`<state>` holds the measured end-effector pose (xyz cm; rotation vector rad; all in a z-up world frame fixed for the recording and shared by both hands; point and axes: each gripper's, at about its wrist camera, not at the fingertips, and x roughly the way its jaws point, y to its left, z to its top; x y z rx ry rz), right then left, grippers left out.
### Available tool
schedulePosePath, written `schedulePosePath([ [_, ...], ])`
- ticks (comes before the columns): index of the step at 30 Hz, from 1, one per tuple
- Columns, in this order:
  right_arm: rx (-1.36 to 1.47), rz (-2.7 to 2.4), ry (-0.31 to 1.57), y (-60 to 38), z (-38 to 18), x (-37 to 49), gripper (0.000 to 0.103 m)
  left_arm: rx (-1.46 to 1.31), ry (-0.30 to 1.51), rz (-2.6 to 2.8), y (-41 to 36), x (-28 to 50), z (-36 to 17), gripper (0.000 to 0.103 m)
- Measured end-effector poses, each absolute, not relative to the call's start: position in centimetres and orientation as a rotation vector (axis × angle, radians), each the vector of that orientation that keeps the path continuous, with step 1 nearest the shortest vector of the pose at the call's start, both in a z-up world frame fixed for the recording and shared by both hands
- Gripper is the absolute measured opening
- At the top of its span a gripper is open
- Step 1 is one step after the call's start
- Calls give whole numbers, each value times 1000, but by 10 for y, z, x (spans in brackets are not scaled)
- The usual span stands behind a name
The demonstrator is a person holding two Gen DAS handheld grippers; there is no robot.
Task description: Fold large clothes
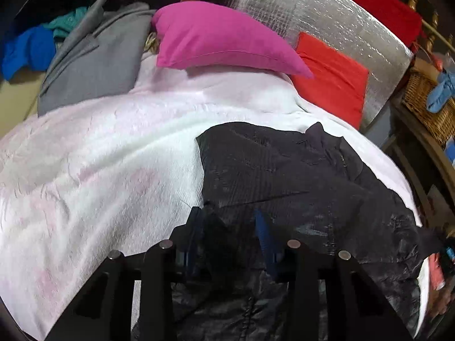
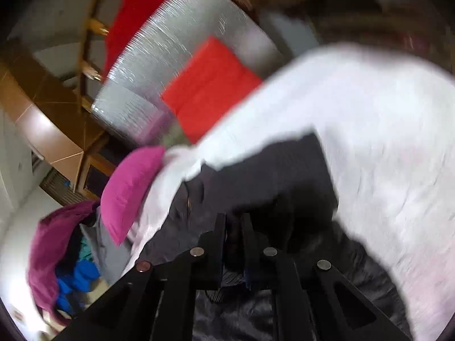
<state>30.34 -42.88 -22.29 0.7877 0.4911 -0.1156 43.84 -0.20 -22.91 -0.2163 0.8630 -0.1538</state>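
A large black quilted garment (image 1: pixel 284 170) lies spread on a white fuzzy blanket (image 1: pixel 99 156) on the bed. My left gripper (image 1: pixel 230 221) is at the garment's near left edge, its blue-padded fingers closed on a fold of black fabric. In the blurred right wrist view, the same black garment (image 2: pixel 270 176) lies on the white blanket (image 2: pixel 384 128). My right gripper (image 2: pixel 234 227) has its fingers close together, pinching black fabric between them.
A magenta pillow (image 1: pixel 221 39) and a red pillow (image 1: pixel 332 79) lean on a silver foil panel (image 1: pixel 327 14) at the head. A grey garment (image 1: pixel 93 65) and a pile of coloured clothes (image 1: pixel 31 48) lie at the far left. A wicker basket (image 1: pixel 429 105) stands right.
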Motion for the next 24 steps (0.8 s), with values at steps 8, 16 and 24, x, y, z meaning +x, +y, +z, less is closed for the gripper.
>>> schedulePosePath([
  [8,886,-213,621,-461,-253,300,15,-279,910,-141,7,444,-235,48],
  [16,828,-53,565,-429,-217,268,73,-254,817,-247,-5,424,-206,67],
  [24,907,59,709,-387,-248,275,71,-309,966,-444,-39,409,-227,67],
])
